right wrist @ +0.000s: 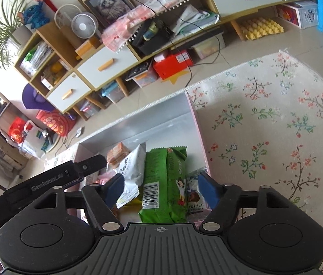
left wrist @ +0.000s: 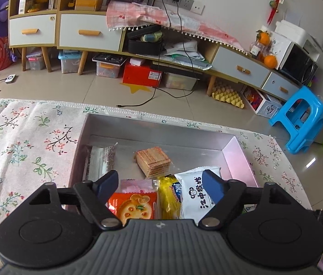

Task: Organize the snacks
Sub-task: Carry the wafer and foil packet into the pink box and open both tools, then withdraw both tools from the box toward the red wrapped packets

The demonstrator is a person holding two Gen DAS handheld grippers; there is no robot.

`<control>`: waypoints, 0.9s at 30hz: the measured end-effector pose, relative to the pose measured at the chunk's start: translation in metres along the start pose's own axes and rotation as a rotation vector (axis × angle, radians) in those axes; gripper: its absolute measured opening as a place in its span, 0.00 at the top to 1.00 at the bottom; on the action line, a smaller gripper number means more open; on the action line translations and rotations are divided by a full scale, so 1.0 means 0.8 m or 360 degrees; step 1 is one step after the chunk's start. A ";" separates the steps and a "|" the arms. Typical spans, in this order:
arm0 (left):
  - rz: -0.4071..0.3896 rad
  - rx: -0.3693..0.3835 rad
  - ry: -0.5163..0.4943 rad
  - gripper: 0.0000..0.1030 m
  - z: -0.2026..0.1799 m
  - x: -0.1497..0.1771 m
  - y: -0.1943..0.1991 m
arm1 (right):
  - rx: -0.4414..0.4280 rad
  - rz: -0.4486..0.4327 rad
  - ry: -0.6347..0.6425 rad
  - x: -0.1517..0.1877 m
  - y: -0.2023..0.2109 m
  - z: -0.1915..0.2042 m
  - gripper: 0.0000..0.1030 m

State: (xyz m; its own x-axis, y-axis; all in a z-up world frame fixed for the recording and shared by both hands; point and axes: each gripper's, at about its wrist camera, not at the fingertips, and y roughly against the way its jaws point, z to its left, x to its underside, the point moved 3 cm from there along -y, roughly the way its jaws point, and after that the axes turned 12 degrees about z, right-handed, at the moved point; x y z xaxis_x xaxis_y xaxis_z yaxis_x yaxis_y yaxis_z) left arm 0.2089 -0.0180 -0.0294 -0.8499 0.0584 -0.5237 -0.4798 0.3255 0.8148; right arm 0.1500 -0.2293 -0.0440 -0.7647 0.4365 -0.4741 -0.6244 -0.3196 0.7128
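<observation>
Both grippers (left wrist: 160, 184) (right wrist: 161, 186) wide over snack box (left wrist: 156, 126)

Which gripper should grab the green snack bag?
Probably the right gripper. It is open, and the green bag lies right between its fingers in the box. The left gripper, also open, sits over the orange packet and white packet instead.

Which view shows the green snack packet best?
The right wrist view: the green snack packet lies in full sight between the open right tool's fingers. The left wrist view shows none of it clearly.
</observation>
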 end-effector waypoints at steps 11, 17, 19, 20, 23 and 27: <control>-0.0013 -0.0059 -0.0034 0.02 0.004 0.031 0.046 | 0.0041 -0.0046 0.0133 0.015 0.036 0.017 0.10; -0.0006 -0.0110 -0.0050 0.01 0.008 0.049 0.069 | 0.0106 -0.0055 0.0198 0.029 0.052 0.021 0.08; -0.0010 -0.0114 -0.0050 0.00 0.010 0.056 0.077 | 0.0128 -0.0059 0.0206 0.033 0.056 0.021 0.08; -0.0005 -0.0116 -0.0049 0.00 0.011 0.059 0.080 | 0.0136 -0.0060 0.0214 0.035 0.058 0.021 0.08; 0.0019 -0.0138 -0.0071 0.00 0.014 0.070 0.088 | 0.0159 -0.0058 0.0252 0.043 0.063 0.022 0.08; 0.0019 -0.0163 -0.0089 0.00 0.026 0.091 0.093 | 0.0189 -0.0051 0.0343 0.059 0.066 0.028 0.07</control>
State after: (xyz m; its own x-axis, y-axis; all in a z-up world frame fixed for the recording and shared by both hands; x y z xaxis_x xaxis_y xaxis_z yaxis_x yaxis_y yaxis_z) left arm 0.1162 0.0303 -0.0122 -0.8436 0.1152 -0.5244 -0.4917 0.2266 0.8408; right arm 0.0844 -0.2069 -0.0172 -0.7691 0.2514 -0.5876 -0.6355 -0.2018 0.7453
